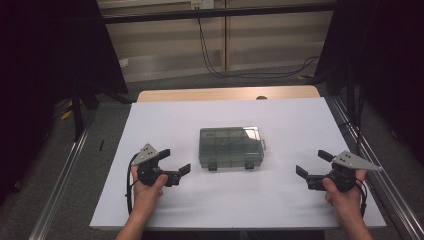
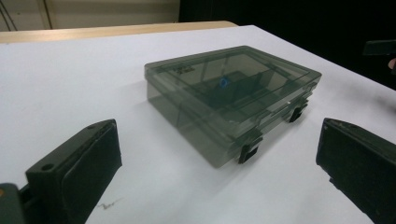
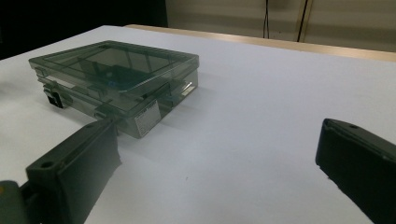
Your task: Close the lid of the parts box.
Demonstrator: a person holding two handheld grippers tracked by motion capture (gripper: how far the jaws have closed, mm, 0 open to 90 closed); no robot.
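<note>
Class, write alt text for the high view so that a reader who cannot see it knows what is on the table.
A closed, smoky see-through plastic box with inner dividers lies in the middle of a white table. A person's hands reach in from the bottom edge, the left gripper and the right gripper each open, on either side of the box and apart from it.

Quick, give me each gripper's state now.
Left gripper: open, holding nothing.
Right gripper: open, holding nothing.

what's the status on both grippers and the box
Left gripper open, right gripper open, both empty. Smoky plastic compartment box lid closed, between them on white tabletop. Nothing in the way.
</note>
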